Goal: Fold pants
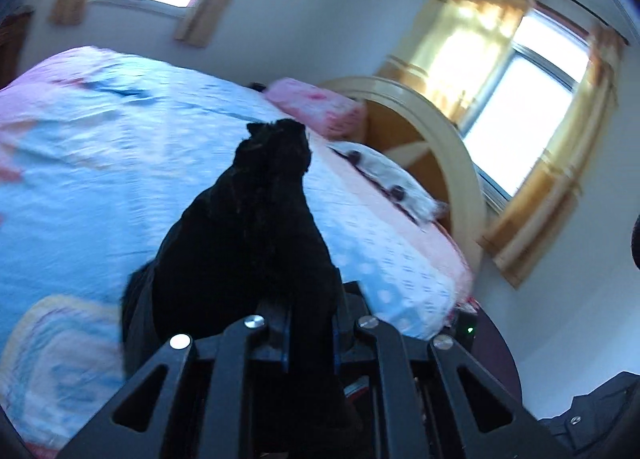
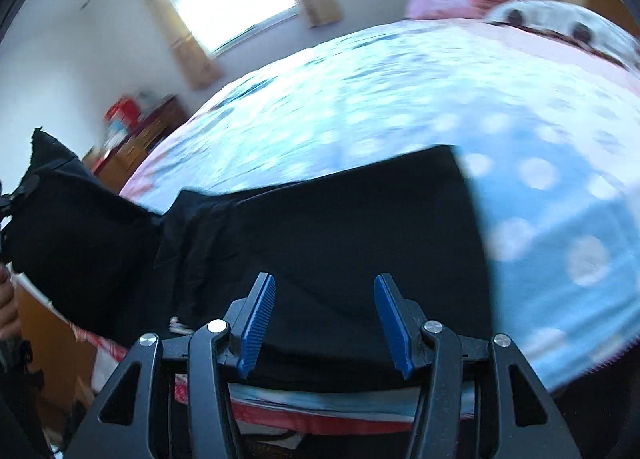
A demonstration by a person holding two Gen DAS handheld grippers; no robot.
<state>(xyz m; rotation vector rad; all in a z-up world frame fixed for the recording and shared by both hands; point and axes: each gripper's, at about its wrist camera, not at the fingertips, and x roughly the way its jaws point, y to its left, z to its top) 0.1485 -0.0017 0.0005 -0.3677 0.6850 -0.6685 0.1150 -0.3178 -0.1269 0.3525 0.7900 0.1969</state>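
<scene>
The black pants (image 2: 340,235) lie across the near edge of the bed, partly spread flat. My left gripper (image 1: 310,315) is shut on one end of the pants (image 1: 248,227), and the bunched cloth stands up in front of its camera and hides the fingertips. In the right wrist view that lifted end (image 2: 76,227) hangs at the far left. My right gripper (image 2: 324,319) is open, its blue pads (image 2: 256,323) apart and empty just above the flat part of the pants.
The bed has a light blue dotted cover (image 2: 560,219) with pink borders. A pink pillow (image 1: 320,107) and a white pillow (image 1: 384,175) lie by the rounded wooden headboard (image 1: 440,139). A wooden dresser (image 2: 140,131) stands by the far wall. Curtained windows (image 1: 520,91) are behind.
</scene>
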